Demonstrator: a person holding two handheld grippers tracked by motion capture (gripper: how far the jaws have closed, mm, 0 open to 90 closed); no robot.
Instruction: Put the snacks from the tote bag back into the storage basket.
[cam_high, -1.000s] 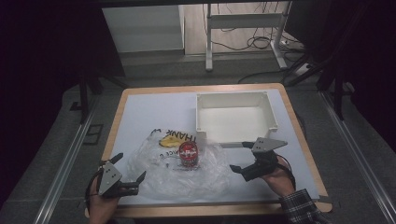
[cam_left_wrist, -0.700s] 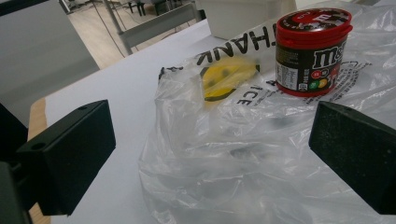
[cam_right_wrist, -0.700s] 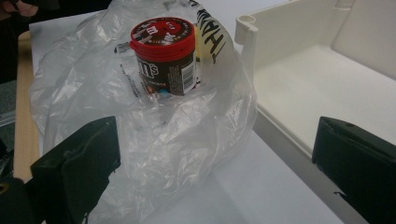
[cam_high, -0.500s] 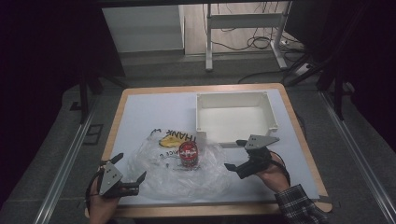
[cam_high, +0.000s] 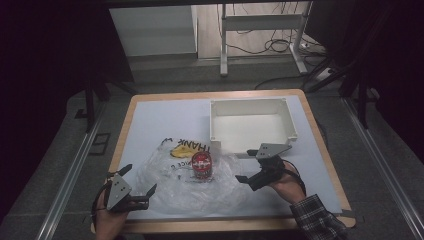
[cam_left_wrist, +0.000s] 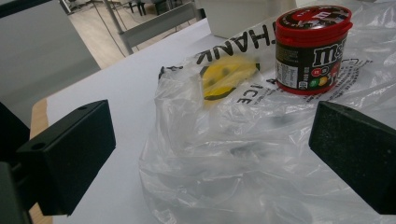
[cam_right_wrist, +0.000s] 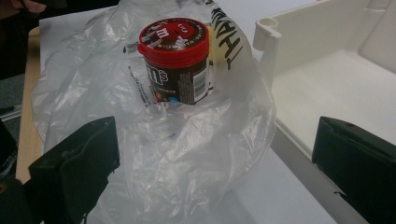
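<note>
A crumpled clear plastic bag (cam_high: 185, 187) with black "THANK" lettering and a yellow smiley (cam_left_wrist: 228, 80) lies on the table's near half. A dark candy tub with a red lid (cam_high: 201, 165) stands upright on it, with plastic bunched round its base. My left gripper (cam_high: 140, 178) is open at the bag's left edge, its jaws wide either side of the plastic (cam_left_wrist: 243, 158), and the tub (cam_left_wrist: 312, 49) is beyond it. My right gripper (cam_high: 244, 168) is open at the bag's right edge. It faces the tub (cam_right_wrist: 176, 60) over the bag (cam_right_wrist: 187, 149) and holds nothing.
An empty white bin (cam_high: 250, 104) stands at the back right of the table, and its near corner (cam_right_wrist: 267, 32) is close beside the bag and the right gripper. Bare white tabletop (cam_high: 155, 120) lies behind the bag. A wooden rim (cam_high: 126, 125) borders the table.
The right gripper has moved a little left, closer to the bag's right edge. The left gripper, bag and tub have stayed put.
</note>
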